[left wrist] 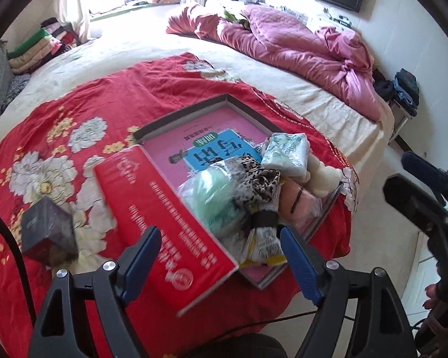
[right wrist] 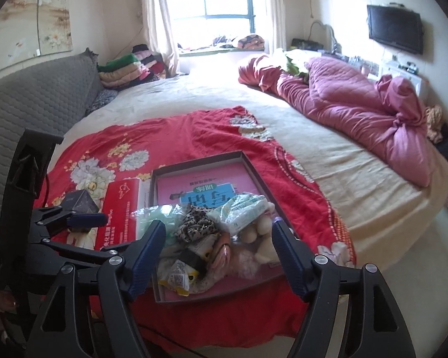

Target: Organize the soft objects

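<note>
1. Bed (right wrist: pixel 328 155), spread with a red floral cloth (right wrist: pixel 152 137).
2. Shallow tray (right wrist: pixel 255 168) on the cloth, with a pink book (right wrist: pixel 200 183) lying inside.
3. Red box (left wrist: pixel 164 226) leaning on the tray's left rim.
4. Soft objects heaped at the tray's near end: leopard-print fabric (right wrist: pixel 195 228), green packet (left wrist: pixel 286 155), plush toy (left wrist: pixel 322 179).
5. Left gripper (left wrist: pixel 221 259), released, holding nothing.
6. Right gripper (right wrist: pixel 218 253), released, holding nothing.

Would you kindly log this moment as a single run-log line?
left tool: open, empty | right tool: open, empty | soft items: piled in tray | red box: beside tray
</note>
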A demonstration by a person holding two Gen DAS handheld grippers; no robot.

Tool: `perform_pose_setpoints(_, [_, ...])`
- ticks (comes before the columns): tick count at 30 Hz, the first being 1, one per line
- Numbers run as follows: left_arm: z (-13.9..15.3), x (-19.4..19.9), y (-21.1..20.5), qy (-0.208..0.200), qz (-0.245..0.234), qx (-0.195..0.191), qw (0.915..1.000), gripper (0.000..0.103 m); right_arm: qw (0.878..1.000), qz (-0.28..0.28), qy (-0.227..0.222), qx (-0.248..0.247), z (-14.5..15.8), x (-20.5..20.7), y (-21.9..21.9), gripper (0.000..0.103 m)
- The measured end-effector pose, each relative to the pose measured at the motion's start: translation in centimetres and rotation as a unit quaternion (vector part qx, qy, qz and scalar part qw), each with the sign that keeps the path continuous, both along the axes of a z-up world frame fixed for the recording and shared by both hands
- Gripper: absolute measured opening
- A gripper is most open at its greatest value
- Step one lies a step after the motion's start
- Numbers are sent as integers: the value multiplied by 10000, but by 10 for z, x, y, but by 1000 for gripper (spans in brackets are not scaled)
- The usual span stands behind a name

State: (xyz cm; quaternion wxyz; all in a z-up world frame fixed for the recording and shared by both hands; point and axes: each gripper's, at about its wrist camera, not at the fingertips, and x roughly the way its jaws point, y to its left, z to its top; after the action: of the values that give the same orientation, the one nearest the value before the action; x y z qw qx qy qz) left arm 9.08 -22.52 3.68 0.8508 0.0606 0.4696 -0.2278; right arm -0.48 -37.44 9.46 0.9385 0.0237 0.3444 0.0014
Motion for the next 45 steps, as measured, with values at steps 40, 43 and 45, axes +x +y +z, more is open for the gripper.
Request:
perform_pose_setpoints(40, [18, -113, 79, -364, 496, 45, 9981, 84, 9953, -915, 315, 28, -16, -100, 66, 78])
perform_pose_setpoints(43, [15, -113, 80, -328, 510, 56, 9981, 84, 9948, -985, 267, 29, -15, -103, 66, 78])
perform_pose_setpoints(45, [14, -113, 80, -327, 521, 73, 9981, 84, 9947, -996, 256, 8, -15, -104, 67, 78])
